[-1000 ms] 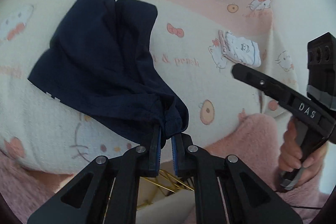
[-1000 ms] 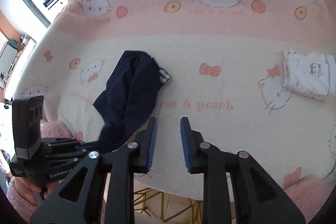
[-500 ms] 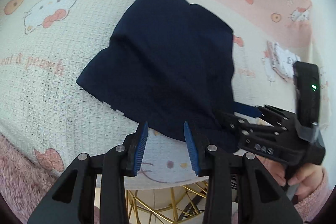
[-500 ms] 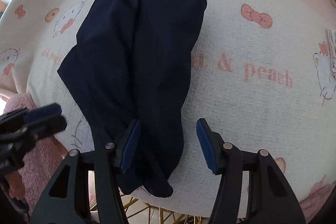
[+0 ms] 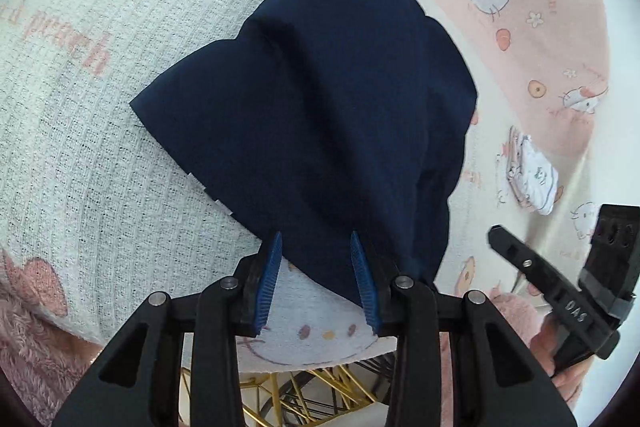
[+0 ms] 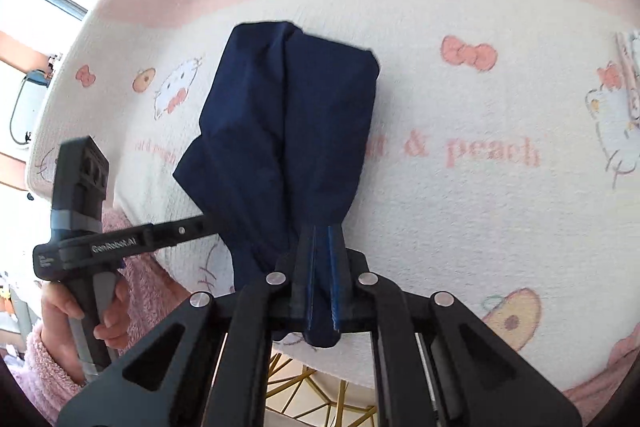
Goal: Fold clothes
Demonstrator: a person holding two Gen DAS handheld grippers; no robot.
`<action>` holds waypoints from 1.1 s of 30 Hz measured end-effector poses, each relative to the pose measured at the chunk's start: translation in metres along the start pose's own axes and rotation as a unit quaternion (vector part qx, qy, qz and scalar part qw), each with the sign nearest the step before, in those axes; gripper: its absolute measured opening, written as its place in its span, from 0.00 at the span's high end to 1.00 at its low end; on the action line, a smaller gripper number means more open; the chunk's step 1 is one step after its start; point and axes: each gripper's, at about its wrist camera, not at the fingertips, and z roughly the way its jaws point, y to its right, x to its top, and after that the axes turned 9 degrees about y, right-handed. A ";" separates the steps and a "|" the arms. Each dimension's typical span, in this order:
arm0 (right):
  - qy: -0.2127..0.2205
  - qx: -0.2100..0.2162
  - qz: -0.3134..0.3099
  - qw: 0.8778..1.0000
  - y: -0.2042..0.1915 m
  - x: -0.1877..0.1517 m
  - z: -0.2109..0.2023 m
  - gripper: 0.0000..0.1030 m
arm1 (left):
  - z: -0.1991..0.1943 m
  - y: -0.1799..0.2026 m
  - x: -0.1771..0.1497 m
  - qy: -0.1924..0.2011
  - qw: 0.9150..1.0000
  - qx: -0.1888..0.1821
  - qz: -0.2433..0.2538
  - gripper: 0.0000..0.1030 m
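My right claw (image 6: 322, 267) is pressed together, pinching the near end of the navy garment (image 6: 288, 131); the cloth bunches between the blue pads (image 6: 334, 279) and a bit hangs out below them

My left claw (image 5: 316, 275) is spread, pads either side of the garment's near edge, cloth between them but not clamped

The garment lies on the cat-print blanket (image 6: 460, 187), on the cream band near the front edge, creased lengthwise, far end flat, near end gathered toward my right claw

Small folded white piece (image 5: 534, 175) sits well apart at the right end of the blanket

Gold wire frame (image 6: 304, 383) visible under the front edge

Pink fuzzy sleeve (image 6: 44, 371) on the hand holding the left claw
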 end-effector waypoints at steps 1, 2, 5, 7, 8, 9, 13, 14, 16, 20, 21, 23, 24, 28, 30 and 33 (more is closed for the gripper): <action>-0.009 -0.007 -0.003 1.000 0.003 0.001 0.003 0.92 | 0.000 0.000 -0.001 0.004 1.000 -0.002 -0.008 0.63; -0.025 -0.015 -0.006 1.000 0.006 -0.001 0.009 0.91 | -0.001 -0.001 -0.002 0.009 1.000 -0.004 -0.015 0.63; -0.059 -0.018 0.000 0.998 0.007 -0.014 0.029 0.72 | -0.004 0.000 -0.003 0.031 0.999 0.010 -0.031 0.63; -0.067 -0.005 0.004 0.998 0.003 -0.022 0.037 0.61 | -0.005 -0.003 -0.006 0.033 0.998 0.005 -0.050 0.63; -0.069 0.002 0.005 0.998 0.001 -0.025 0.040 0.57 | -0.004 -0.004 -0.006 0.032 0.998 0.002 -0.054 0.63; -0.071 0.009 0.007 0.997 -0.002 -0.029 0.043 0.54 | -0.004 -0.005 -0.007 0.032 0.998 0.000 -0.057 0.63; -0.079 0.000 0.006 0.997 -0.014 -0.035 0.057 0.54 | 0.000 0.000 -0.008 0.020 0.999 0.009 -0.050 0.63; -0.073 0.002 0.008 0.997 -0.015 -0.034 0.056 0.56 | 0.000 0.003 -0.010 0.018 0.999 0.013 -0.044 0.63; -0.065 0.005 0.009 0.998 -0.016 -0.033 0.055 0.80 | -0.002 0.004 -0.016 0.013 0.998 0.011 -0.054 0.63; -0.053 -0.004 0.016 0.998 -0.016 -0.032 0.049 0.83 | -0.002 0.005 -0.023 0.013 0.998 0.000 -0.062 0.63; -0.052 -0.004 0.020 0.998 -0.015 -0.031 0.048 0.82 | -0.002 0.006 -0.025 0.014 0.998 -0.002 -0.059 0.63; -0.061 0.001 0.026 0.998 -0.014 -0.033 0.053 0.77 | -0.001 0.008 -0.027 0.016 0.998 -0.005 -0.055 0.63; -0.067 0.003 0.028 0.997 -0.014 -0.034 0.056 0.69 | 0.000 0.009 -0.029 0.017 0.998 -0.007 -0.053 0.63; -0.059 0.014 0.002 0.998 -0.030 -0.035 0.059 0.83 | 0.008 0.026 -0.028 0.027 1.000 -0.003 -0.014 0.66; -0.043 0.020 0.007 0.999 -0.033 -0.033 0.051 0.95 | 0.007 0.037 -0.031 0.034 0.999 0.004 0.008 0.96; -0.010 0.014 0.019 1.000 -0.033 -0.026 0.033 0.96 | 0.000 0.052 -0.038 0.042 0.998 0.013 0.033 0.96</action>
